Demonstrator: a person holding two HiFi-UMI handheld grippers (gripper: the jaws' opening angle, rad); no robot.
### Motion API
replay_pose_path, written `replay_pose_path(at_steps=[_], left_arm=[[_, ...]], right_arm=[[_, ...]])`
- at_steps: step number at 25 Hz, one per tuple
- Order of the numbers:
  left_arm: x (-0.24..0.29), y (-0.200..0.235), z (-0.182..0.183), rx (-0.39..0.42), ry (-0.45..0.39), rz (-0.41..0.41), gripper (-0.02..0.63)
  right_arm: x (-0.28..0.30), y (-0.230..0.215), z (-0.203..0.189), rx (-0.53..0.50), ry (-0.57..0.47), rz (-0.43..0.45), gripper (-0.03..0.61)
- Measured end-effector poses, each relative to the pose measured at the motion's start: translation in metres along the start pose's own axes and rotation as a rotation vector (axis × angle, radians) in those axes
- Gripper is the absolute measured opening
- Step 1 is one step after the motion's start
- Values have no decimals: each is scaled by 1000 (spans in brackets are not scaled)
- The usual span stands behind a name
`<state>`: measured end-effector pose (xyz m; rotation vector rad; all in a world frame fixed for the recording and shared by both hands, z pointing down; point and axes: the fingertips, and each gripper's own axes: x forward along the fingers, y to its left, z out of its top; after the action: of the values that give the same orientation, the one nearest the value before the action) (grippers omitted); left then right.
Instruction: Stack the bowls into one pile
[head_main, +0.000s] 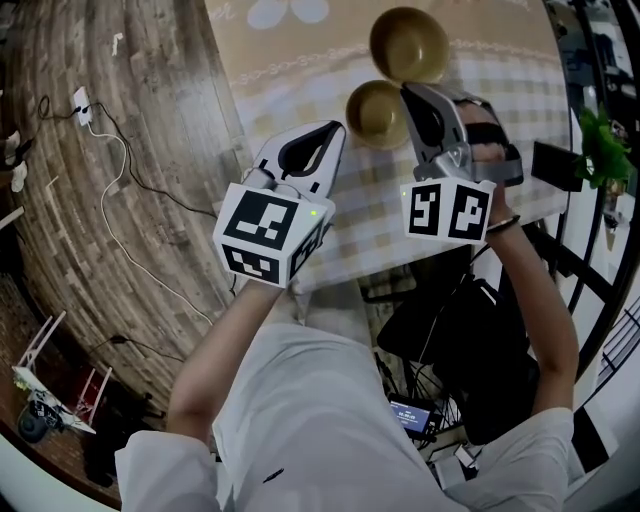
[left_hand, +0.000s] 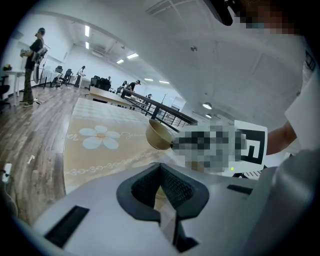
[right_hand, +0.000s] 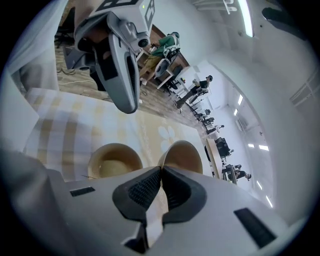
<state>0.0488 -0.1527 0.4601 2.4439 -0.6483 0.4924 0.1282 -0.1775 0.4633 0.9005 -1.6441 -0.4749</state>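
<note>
Head view: two tan bowls, upright and empty, stand on the checked cloth (head_main: 500, 75) of a table. The larger bowl (head_main: 408, 42) is the farther one. The smaller bowl (head_main: 375, 112) sits just beside it and nearer, and whether the rims touch cannot be told. They are not yet piled. The right gripper (head_main: 410, 92) hangs with its tip over the place where the two bowls meet. The left gripper (head_main: 332, 134) is near the smaller bowl's left side and apart from it. Left gripper view: the left gripper (left_hand: 161, 169) has its jaws pressed together with nothing between the ribbed pads. A single bowl (left_hand: 160, 135) shows ahead, which of the two cannot be told, with a flower print (left_hand: 100, 136) on the cloth beyond. Right gripper view: the right gripper (right_hand: 161, 171) likewise has its jaws closed tip to tip and holds nothing. The smaller bowl (right_hand: 115, 161) lies ahead to the left and the larger bowl (right_hand: 182, 154) straight beyond the tips, with neither touched. Handling, by judgement: the bowls look rigid, light and smooth-walled, so likely slippery. The best hold is on the smaller bowl's rim, one pad inside and one outside, and the jaws must spread first. The smaller should nest inside the larger.
</note>
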Motion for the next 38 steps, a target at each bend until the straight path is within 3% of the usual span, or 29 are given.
replay_pose_path(at_steps=[9, 20, 32, 38], left_arm=[[-8, -14, -14, -1, 5, -2, 17], [-16, -26, -29, -16, 21, 1, 17], [-23, -30, -31, -17, 37, -22, 17], [-32, -36, -21, -14, 52, -72, 17]], right_arm=[[-28, 48, 6, -24, -13, 77, 41], [-31, 106, 4, 28, 15, 231, 43], [-36, 107, 15, 166, 35, 238, 44], [-50, 97, 26, 235, 72, 228, 44]])
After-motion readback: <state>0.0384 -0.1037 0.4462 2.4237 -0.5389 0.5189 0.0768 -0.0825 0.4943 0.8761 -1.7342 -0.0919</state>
